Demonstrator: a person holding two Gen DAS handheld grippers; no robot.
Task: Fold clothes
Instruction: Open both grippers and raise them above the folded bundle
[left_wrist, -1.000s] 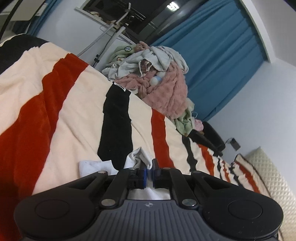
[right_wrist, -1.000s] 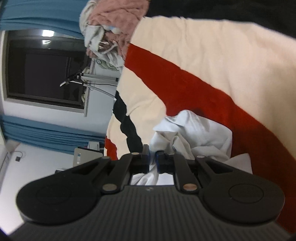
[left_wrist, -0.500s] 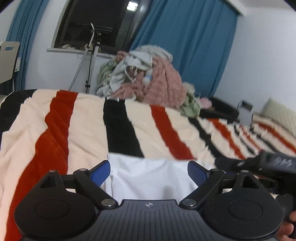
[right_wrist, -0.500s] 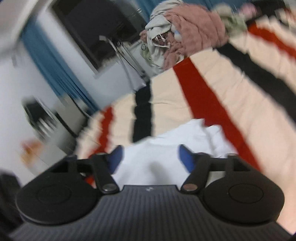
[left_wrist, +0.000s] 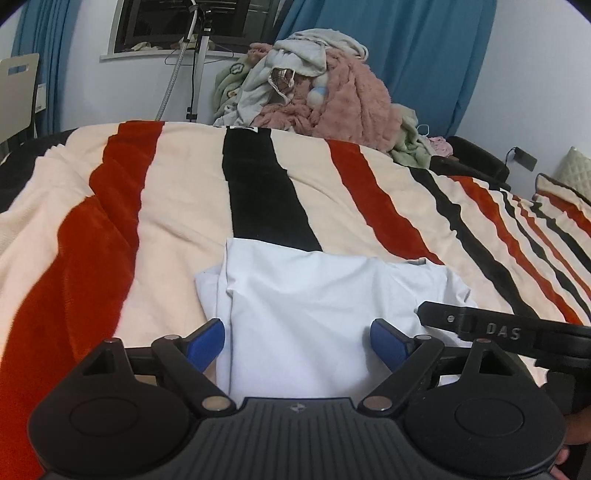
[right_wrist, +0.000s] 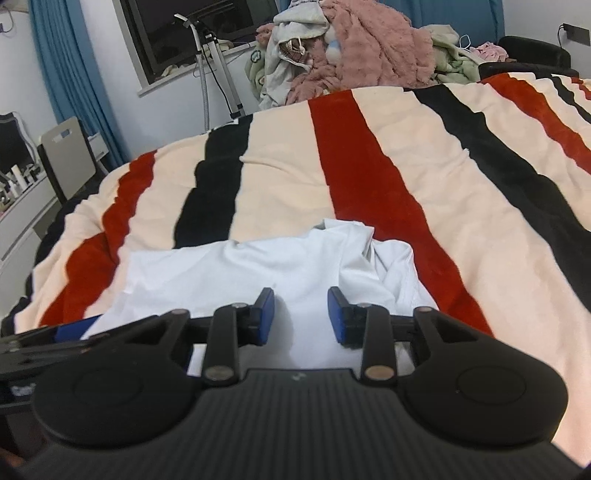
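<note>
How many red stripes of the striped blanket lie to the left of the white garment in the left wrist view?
1: a broad red stripe of the fleece blanket runs down the left side. The other red stripes lie right of the flat white cotton garment.

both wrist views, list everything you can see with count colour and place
white garment: one, white, folded flat on the blanket, right side bunched
striped blanket: one, cream with red and black stripes, covers the bed
clothes pile: one heap, pink, grey, green, far edge of the bed
curtains: blue, beside the dark window
metal stand: one, silver, by the window
chair: one, beige back, left of the bed
left gripper: black, blue pads, jaws closing, nothing pinched
right gripper: black, blue pads, jaws closing, nothing pinched
</note>
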